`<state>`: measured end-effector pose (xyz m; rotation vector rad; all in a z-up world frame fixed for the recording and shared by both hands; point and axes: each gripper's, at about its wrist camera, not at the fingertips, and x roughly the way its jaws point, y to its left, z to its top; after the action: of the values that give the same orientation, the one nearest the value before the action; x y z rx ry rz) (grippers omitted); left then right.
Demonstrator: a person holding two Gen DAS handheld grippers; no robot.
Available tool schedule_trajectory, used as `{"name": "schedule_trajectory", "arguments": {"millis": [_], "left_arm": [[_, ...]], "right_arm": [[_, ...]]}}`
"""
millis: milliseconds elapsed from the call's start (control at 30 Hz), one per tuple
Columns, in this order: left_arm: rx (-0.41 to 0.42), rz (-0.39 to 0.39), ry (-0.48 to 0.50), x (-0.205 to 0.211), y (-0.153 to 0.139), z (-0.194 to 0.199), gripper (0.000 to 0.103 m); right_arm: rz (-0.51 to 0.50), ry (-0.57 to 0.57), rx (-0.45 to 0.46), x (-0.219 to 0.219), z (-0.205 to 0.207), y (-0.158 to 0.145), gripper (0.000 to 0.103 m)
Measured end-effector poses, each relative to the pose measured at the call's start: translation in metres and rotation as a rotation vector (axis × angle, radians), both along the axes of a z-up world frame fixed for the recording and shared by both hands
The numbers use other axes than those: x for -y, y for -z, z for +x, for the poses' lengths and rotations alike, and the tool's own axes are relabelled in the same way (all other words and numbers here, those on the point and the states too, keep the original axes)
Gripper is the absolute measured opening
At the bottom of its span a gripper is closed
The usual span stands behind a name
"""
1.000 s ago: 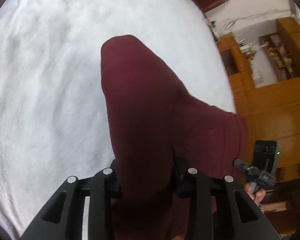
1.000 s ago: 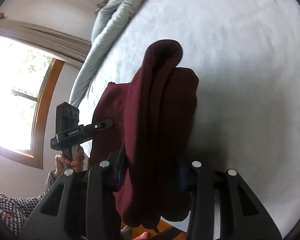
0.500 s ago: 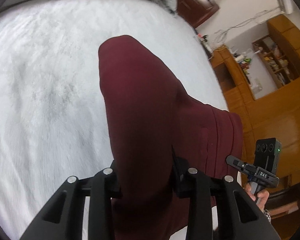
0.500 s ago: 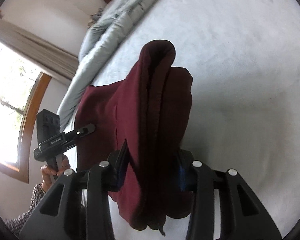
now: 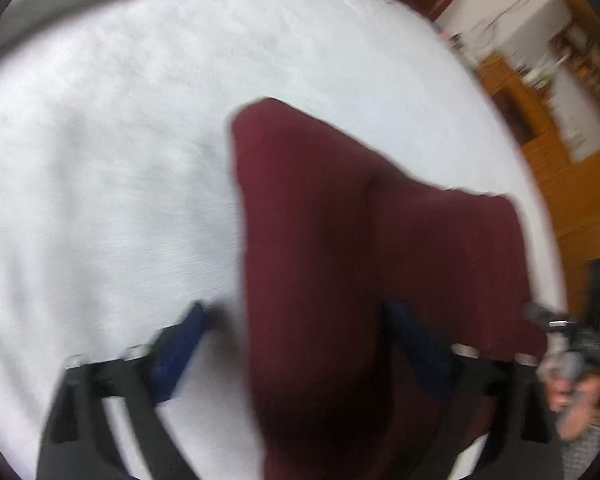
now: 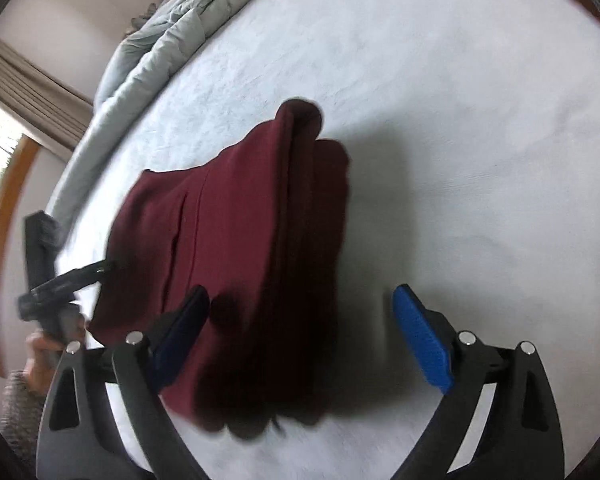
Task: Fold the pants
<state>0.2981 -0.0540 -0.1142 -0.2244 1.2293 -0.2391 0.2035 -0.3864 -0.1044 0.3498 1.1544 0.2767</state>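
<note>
The maroon pants (image 5: 340, 248) lie folded in a thick bundle on the white bed (image 5: 100, 160). My left gripper (image 5: 296, 324) is open, its blue pads spread on either side of the near end of the bundle. In the right wrist view the pants (image 6: 240, 248) lie between the spread blue pads of my right gripper (image 6: 300, 308), which is open too. The left gripper also shows in the right wrist view (image 6: 60, 284), beside the far edge of the pants. The left wrist view is blurred.
A grey duvet (image 6: 160, 40) is bunched along the head of the bed. Wooden cabinets and shelves (image 5: 560, 120) stand past the bed's right side. A window with a wooden frame (image 6: 4, 200) and a curtain are on the left wall.
Both grippers were shut on the pants and holding them up; now both have opened and the bundle has dropped onto the bed.
</note>
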Motion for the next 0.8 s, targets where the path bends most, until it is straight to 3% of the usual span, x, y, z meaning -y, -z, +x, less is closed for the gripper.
{"name": "schedule_trajectory", "arguments": {"millis": [133,267,433,800], "left_arm": [[0.062,0.099,-0.088,0.010,-0.024,-0.031,0.099],[0.065,0.160,-0.158,0.013,-0.037,-0.064,0.099],[0.102,0.202,-0.128,0.025,-0.055,-0.096,0.099],[0.178,0.231,-0.065,0.038,-0.090,-0.158,0.099]], "right_arm": [[-0.163,0.096,0.026,-0.012,-0.025,-0.017,0.099],[-0.208,0.098,0.049,-0.043,-0.050,-0.032,0.100],[-0.259,0.091,0.056,-0.074,-0.089,-0.048,0.100],[-0.241,0.136,0.012,-0.103,-0.127,-0.065,0.100]]}}
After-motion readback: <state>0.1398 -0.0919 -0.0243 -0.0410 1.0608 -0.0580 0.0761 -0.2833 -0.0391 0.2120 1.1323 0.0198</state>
